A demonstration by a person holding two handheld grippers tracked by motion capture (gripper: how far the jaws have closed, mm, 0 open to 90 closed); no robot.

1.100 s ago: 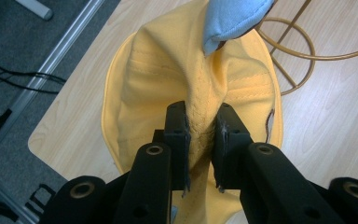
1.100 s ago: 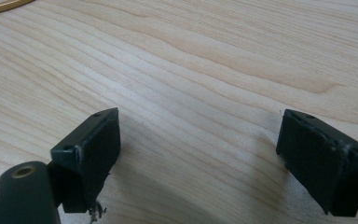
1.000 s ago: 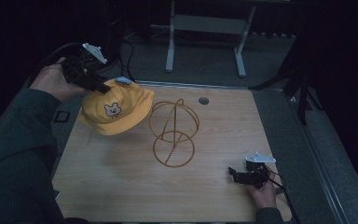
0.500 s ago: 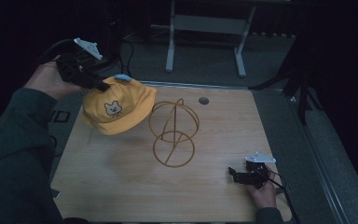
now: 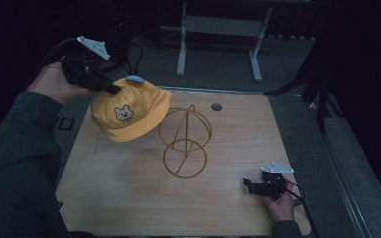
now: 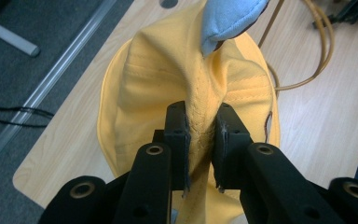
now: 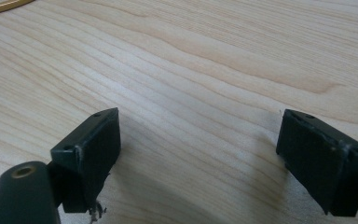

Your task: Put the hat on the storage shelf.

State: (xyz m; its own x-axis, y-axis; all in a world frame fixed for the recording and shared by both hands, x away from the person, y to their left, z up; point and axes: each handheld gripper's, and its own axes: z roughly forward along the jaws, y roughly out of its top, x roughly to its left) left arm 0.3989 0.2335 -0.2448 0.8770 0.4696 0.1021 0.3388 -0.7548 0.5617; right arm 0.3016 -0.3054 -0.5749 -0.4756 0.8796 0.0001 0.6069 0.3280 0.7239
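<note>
The left gripper (image 5: 110, 89) has gone up and a bit farther away since a second ago, and the yellow cap (image 5: 129, 111) has come up with it. The right gripper (image 5: 248, 183) has stayed put near the right corner of the table (image 5: 129, 198).

The cap now hangs over the far left part of the table, just left of the wire stand (image 5: 184, 141). The left gripper's jaws are squeezed tight on a fold of the cap's cloth (image 6: 200, 135), close to the blue bit (image 6: 228, 18) at its edge. The right gripper's jaws are wide apart with nothing in them, low over the bare wood (image 7: 205, 60).

The cap looks soft, light and floppy. It bends and droops where it is pinched, so I think a seam or the edge is the best place to grab it. It should not break.

There are no boxes or bowls here. The round top of the wire stand has nothing on it yet.
</note>
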